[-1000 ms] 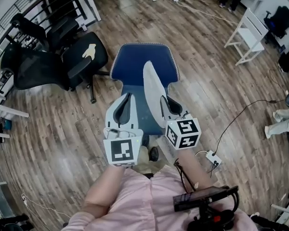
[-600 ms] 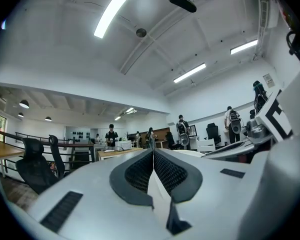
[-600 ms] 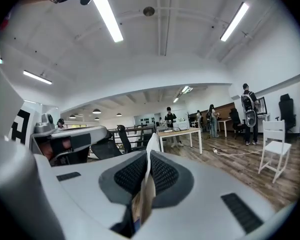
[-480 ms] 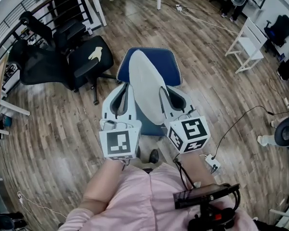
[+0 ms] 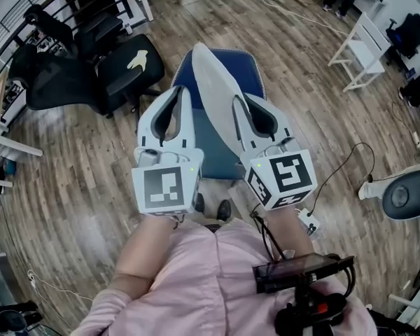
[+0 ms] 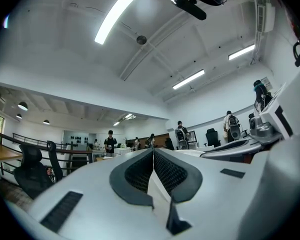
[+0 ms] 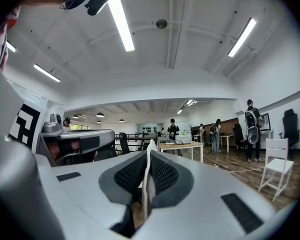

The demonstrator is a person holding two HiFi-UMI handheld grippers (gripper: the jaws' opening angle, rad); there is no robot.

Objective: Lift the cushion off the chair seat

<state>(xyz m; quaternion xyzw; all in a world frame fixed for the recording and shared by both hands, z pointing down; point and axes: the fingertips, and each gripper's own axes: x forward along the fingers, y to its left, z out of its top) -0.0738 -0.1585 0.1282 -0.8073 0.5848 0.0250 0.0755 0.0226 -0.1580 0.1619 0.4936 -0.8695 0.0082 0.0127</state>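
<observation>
Right claw (image 5: 236,103) is clamping the cushion (image 5: 215,89) over the chair (image 5: 250,68), left claw (image 5: 184,94) is idling closed; firm, steady raising is looking wise

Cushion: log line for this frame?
cushion: held edge-on above chair seat | right tongs: shut on cushion | left tongs: shut, empty

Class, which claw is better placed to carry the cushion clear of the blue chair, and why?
Right: the right claw is shut on the cushion, tilted up over the chair. The left claw is shut on nothing, beside it.
</observation>
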